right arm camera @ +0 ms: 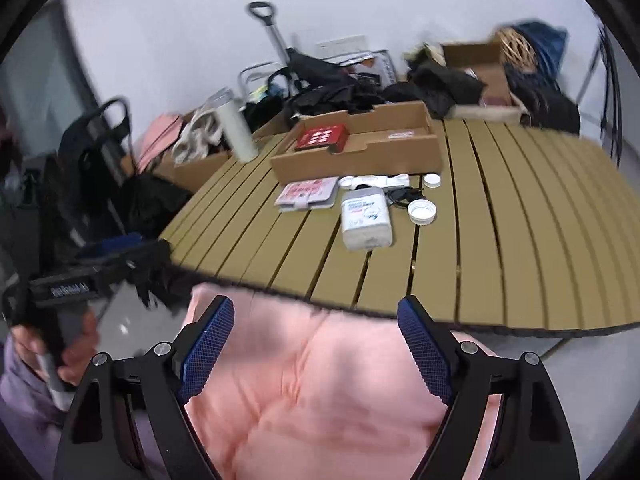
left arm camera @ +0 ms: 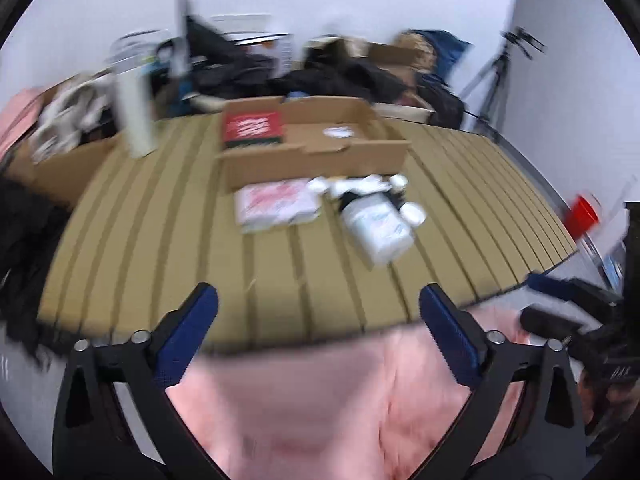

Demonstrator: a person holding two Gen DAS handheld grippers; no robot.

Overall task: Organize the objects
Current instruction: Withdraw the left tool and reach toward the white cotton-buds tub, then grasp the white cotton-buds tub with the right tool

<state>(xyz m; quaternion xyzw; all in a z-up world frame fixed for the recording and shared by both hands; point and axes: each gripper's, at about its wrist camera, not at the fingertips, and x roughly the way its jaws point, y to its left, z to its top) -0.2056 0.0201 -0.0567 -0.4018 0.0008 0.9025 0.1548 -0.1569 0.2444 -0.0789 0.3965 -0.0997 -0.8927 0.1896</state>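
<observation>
On the slatted tan table (left arm camera: 160,240) a low cardboard tray (left arm camera: 312,160) holds a red box (left arm camera: 252,128). In front of the tray lie a pink-and-white pouch (left arm camera: 276,202), a white bottle (left arm camera: 378,226) on its side and loose white caps (left arm camera: 414,212). The right wrist view shows the same tray (right arm camera: 360,164), red box (right arm camera: 322,138), pouch (right arm camera: 308,194), bottle (right arm camera: 366,218), a cap (right arm camera: 422,212) and a black cord (right arm camera: 402,196). My left gripper (left arm camera: 318,300) hangs open and empty over the table's near edge. My right gripper (right arm camera: 316,312) is open and empty too, short of the table.
Pink quilted fabric (right arm camera: 320,380) lies below both grippers. A tall white tumbler (right arm camera: 238,128) stands at the table's back left. Boxes, dark bags and clothes crowd the far side; a tripod (left arm camera: 492,80) stands at the right. A person's hand (right arm camera: 76,344) holds the other gripper's handle.
</observation>
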